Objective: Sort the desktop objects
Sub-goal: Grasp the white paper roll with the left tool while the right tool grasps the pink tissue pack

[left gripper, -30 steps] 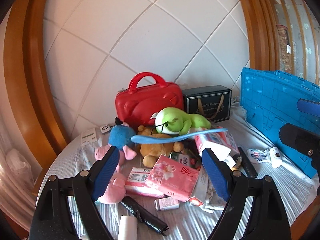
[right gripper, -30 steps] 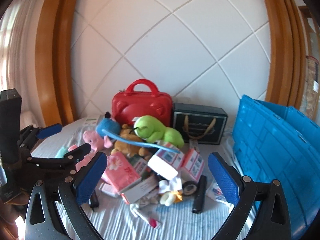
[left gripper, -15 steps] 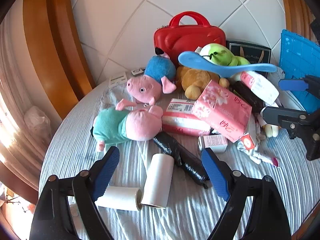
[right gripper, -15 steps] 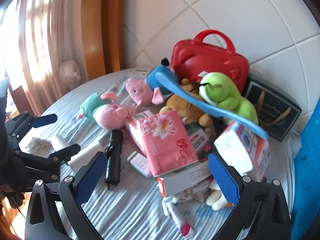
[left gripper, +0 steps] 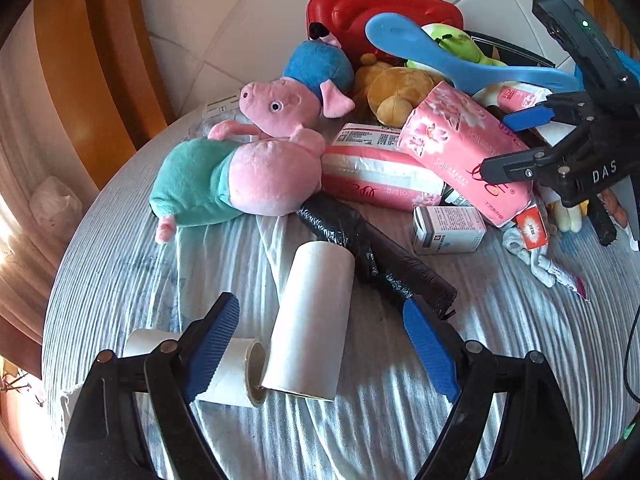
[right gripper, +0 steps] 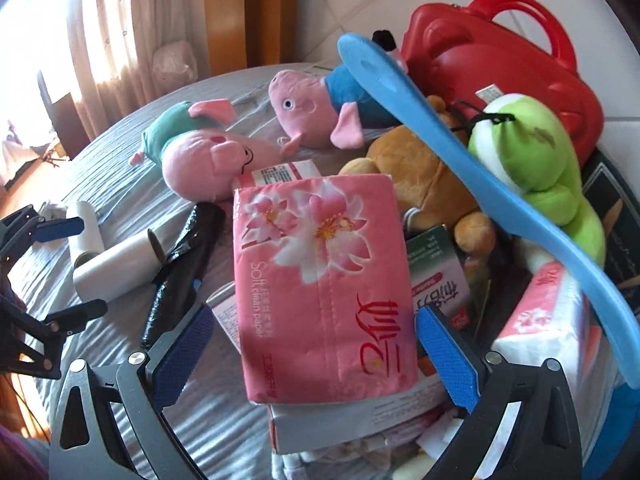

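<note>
My left gripper [left gripper: 320, 344] is open, its fingers on either side of a white paper roll [left gripper: 312, 320] that lies on the striped cloth; a second white roll [left gripper: 236, 372] lies by the left finger. My right gripper [right gripper: 316, 344] is open, its fingers either side of a pink tissue pack [right gripper: 320, 280], which also shows in the left wrist view [left gripper: 464, 148]. I cannot tell whether the pads touch it. A black bag roll [left gripper: 376, 252] lies beside the white roll. Two pink pig toys [left gripper: 244, 176] [left gripper: 296, 92] lie at the back left.
A red case [left gripper: 380, 12], a green plush [right gripper: 528, 148], a brown plush [right gripper: 416, 184], a long blue shoehorn [right gripper: 460, 160], a second tissue pack [left gripper: 376, 172] and small boxes [left gripper: 448, 228] crowd the back. A wooden frame [left gripper: 100, 60] rises at the left.
Both grippers have dropped lower and closer to the table. The left one now straddles the white roll; the right one has closed in over the pink tissue pack.
</note>
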